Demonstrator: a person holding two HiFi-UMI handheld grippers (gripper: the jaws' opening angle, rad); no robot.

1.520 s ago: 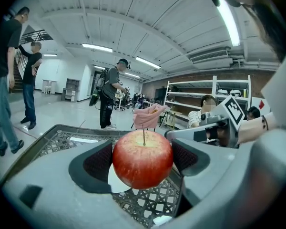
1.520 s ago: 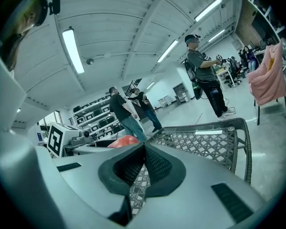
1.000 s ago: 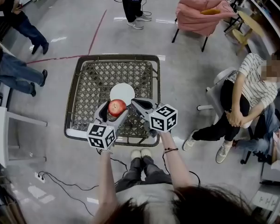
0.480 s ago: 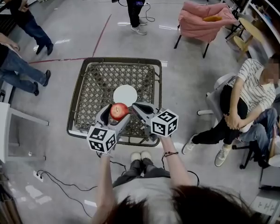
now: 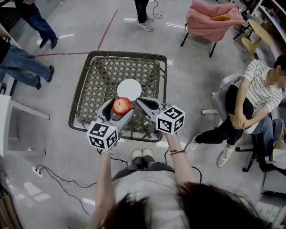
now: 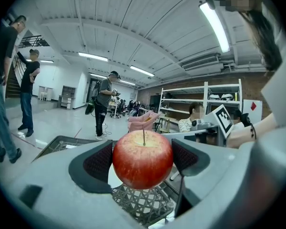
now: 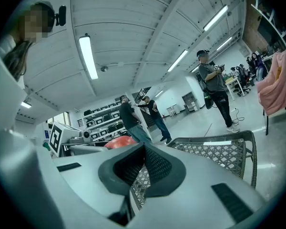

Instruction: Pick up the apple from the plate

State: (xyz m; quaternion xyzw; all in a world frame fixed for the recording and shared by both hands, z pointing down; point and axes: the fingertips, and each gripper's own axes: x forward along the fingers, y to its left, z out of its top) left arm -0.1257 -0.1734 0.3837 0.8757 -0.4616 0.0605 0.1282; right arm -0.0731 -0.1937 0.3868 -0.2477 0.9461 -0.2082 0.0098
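Note:
A red apple point(image 5: 122, 106) point(image 6: 143, 159) is held in the air by my left gripper point(image 5: 115, 111) point(image 6: 143, 160), whose dark pads press on both its sides, stem up. Below and beyond it, a white plate point(image 5: 129, 89) lies bare on the woven wicker table point(image 5: 93, 80). My right gripper point(image 5: 140, 102) point(image 7: 144, 149) hangs just right of the apple over the table's near edge. Its jaws are shut with nothing between them. The right gripper view shows a sliver of the apple point(image 7: 119, 141) beyond its left jaw.
A seated person point(image 5: 257, 94) is close on the right. A chair draped in pink cloth point(image 5: 212, 13) stands behind. People stand at the left point(image 5: 14, 56) and at the far end point(image 5: 143, 4). A white table point(image 5: 0, 123) and floor cables point(image 5: 52, 175) lie at my left.
The left gripper keeps its hold on the apple and has risen a little above the plate. The right gripper stays beside it. The people at the left have shifted.

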